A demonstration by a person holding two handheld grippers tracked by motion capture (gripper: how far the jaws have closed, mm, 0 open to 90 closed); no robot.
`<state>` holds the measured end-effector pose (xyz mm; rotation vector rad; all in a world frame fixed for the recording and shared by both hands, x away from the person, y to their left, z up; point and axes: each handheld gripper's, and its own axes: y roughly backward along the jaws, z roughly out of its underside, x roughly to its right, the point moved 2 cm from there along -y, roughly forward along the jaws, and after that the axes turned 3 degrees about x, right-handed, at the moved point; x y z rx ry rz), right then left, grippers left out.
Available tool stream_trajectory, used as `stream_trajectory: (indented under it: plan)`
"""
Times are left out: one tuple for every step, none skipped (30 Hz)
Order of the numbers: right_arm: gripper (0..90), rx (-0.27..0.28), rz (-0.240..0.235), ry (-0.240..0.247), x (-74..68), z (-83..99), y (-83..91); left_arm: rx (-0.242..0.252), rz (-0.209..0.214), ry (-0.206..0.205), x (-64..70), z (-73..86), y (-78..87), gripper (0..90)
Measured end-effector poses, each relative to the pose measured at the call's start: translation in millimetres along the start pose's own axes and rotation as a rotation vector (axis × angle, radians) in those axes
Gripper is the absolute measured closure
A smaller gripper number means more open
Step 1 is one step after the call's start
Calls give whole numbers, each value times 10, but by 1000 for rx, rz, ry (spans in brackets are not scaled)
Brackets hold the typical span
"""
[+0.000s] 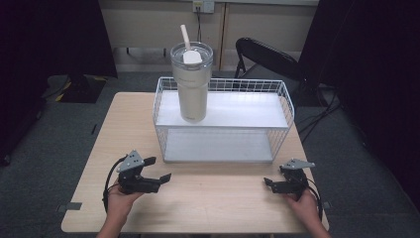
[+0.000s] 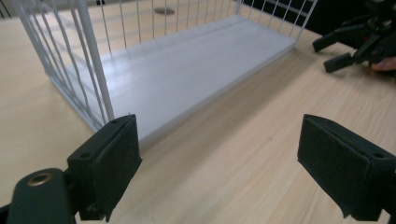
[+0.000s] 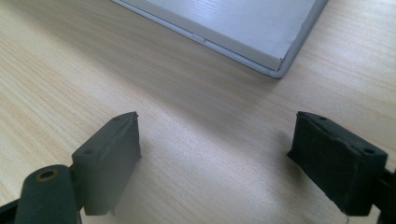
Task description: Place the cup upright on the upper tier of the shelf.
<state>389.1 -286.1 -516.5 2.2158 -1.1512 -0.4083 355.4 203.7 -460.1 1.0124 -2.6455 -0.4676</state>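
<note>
Both the left gripper [image 1: 159, 170] and the right gripper [image 1: 268, 182] rest low near the table's [image 1: 218, 203] front edge, jaws spread and empty. The cream tumbler [image 1: 192, 87] stands upright on the wire shelf's [image 1: 223, 110] top tier, left of centre. Judged a starting pose; next comes a reach toward the tumbler.

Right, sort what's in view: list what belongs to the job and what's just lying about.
Job: tumbler on the rack's top shelf; wire rack; left gripper and right gripper, jaws open, both empty.
Lying about: folding chair; wall socket; floor cables.
</note>
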Motion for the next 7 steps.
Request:
stream_trajectory:
  plan:
    - [153,0,0,0,0,0,0,-21,-3,-4,-10,61,-13,131]
    - [153,0,0,0,0,0,0,-28,-8,4,-9,103,-22,132]
    - [153,0,0,0,0,0,0,-24,-3,14,-12,140,-28,133]
    - [153,0,0,0,0,0,0,-31,-7,17,-16,173,-35,134]
    - [153,0,0,0,0,0,0,-41,-26,11,-18,205,-42,133]
    - [153,0,0,0,0,0,0,-48,-27,10,-24,234,-49,139]
    - [153,0,0,0,0,0,0,-64,-28,11,-30,256,-56,145]
